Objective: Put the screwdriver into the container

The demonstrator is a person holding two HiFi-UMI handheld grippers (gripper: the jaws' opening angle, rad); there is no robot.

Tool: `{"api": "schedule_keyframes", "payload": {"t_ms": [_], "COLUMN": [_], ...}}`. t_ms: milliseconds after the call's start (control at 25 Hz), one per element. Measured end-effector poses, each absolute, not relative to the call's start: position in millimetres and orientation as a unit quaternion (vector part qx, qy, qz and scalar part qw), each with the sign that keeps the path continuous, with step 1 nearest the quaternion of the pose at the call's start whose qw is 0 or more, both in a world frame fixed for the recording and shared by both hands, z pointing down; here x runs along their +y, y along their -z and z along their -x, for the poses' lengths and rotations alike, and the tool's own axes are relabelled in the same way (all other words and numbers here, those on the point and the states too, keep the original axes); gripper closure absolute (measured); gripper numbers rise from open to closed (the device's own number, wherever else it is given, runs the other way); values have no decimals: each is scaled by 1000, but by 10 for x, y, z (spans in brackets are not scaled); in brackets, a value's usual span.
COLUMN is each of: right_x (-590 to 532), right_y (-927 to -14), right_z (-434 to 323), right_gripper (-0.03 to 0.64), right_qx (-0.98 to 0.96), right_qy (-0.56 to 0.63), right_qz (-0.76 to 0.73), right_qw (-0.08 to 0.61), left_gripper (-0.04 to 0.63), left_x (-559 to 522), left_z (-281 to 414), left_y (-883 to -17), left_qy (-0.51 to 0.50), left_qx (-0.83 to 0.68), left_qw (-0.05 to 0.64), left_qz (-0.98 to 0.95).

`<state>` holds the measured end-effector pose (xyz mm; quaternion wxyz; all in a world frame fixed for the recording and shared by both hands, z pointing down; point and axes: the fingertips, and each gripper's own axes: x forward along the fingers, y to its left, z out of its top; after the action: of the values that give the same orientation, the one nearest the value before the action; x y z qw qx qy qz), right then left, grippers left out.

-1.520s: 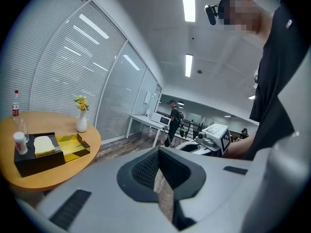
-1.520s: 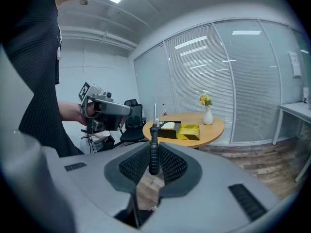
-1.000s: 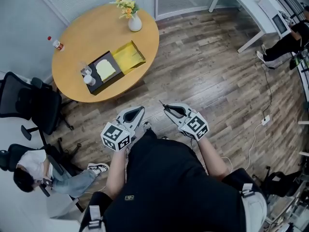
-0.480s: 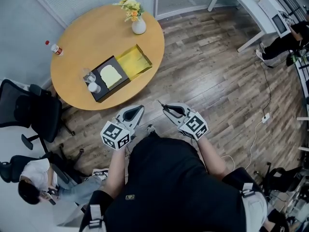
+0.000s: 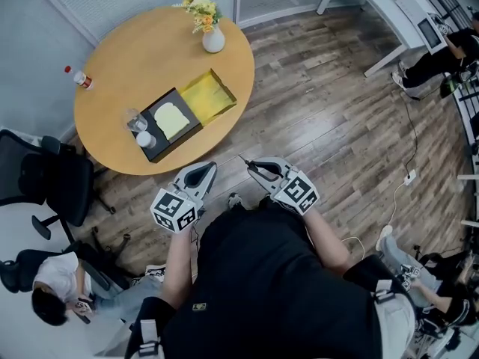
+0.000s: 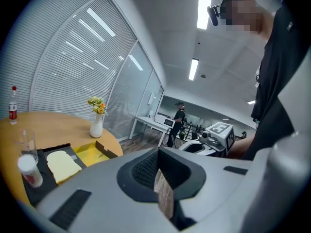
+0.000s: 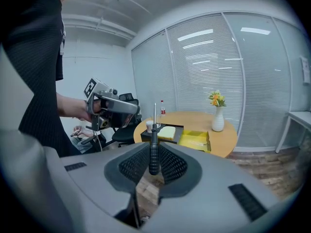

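A black-handled screwdriver [image 7: 154,152] stands upright between the pads of my right gripper [image 7: 154,163], which is shut on its handle; the thin shaft points away from me. In the head view the right gripper [image 5: 262,172] is held in front of the person's body over the wood floor, with the screwdriver [image 5: 250,166] sticking out toward the table. The left gripper [image 5: 196,176] is beside it, shut and empty [image 6: 158,171]. The container, an open yellow box [image 5: 206,96] joined to a black tray [image 5: 168,122], lies on the round wooden table [image 5: 150,51], well ahead of both grippers.
On the table are a vase of flowers [image 5: 213,40], a small bottle [image 5: 78,78] and a glass [image 5: 135,118]. Black office chairs [image 5: 45,178] and a seated person [image 5: 45,305] are at the left. A white desk [image 5: 382,6] stands at the upper right and a cable [image 5: 408,178] runs over the floor.
The table has drifted slightly lower and nearer in the head view. Both grippers keep their pose in front of the body, the right one still holding the screwdriver.
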<state>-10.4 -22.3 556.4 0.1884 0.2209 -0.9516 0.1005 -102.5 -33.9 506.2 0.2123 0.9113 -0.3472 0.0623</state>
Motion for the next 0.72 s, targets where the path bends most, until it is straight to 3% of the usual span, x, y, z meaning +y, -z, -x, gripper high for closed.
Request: {"api": "schedule_keyframes", "payload": {"t_ms": [720], "right_x": [-983], "right_y": [-5486], "right_z": [-113], "right_gripper": [561], "right_qx": [-969], "right_qy": [-84], "right_qz": [-148], "right_qw": [180], "left_gripper": [591], "left_x": [-858], "left_z": [736], "left_y": [-4976], "left_qy": [-58], "left_qx": [-415], "left_qw": [212], "left_qz": [-883]}}
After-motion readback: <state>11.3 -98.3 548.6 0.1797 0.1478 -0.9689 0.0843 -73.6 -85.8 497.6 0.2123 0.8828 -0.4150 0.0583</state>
